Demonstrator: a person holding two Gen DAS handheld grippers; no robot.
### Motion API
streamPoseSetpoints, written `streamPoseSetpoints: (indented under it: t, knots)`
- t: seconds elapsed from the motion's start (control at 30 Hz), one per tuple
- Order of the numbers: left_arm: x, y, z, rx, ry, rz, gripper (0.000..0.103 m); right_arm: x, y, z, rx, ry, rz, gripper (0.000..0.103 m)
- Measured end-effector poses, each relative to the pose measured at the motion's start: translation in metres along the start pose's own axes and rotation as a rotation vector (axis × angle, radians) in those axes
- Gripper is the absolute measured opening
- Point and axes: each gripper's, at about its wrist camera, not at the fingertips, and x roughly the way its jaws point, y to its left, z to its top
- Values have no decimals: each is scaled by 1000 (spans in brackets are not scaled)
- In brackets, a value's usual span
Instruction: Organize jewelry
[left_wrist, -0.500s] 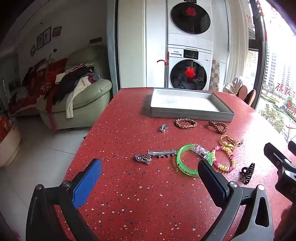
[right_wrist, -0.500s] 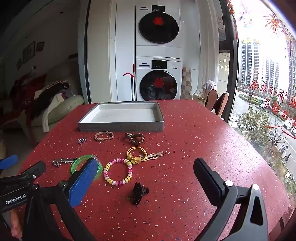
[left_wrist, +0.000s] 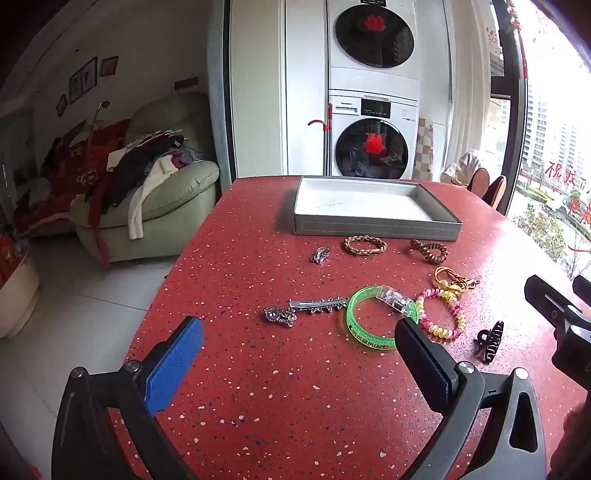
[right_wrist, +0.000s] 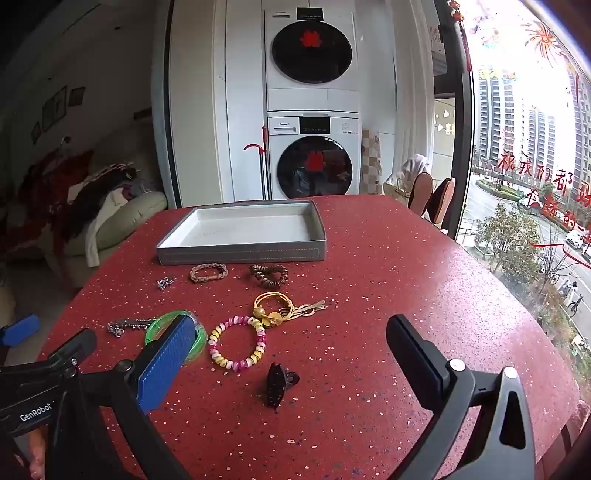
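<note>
On the red table, jewelry waits loose before an empty tray.

Left gripper (left_wrist: 299, 347) hovers spread wide, empty, near the silver clip (left_wrist: 319, 305) and green bangle (left_wrist: 373, 321); right gripper (right_wrist: 291, 350) likewise gapes over the beaded bracelet (right_wrist: 236, 345) and black claw clip (right_wrist: 277, 384) — both seemingly poised for first picks toward the grey tray (right_wrist: 243, 254).

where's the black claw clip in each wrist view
Left wrist: the black claw clip lies far right, right of the pink and yellow coil bracelet.
Right wrist: the clip lies low centre, just below that bracelet.
Shared landmark: the grey tray at the table's far side.
</note>
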Motion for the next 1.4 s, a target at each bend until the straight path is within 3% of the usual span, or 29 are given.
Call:
streamPoseSetpoints:
  t: [1.4]
  knots:
    - [-2,-1,0,-1,1,0,103,0,-1,-1,3,4,3,103]
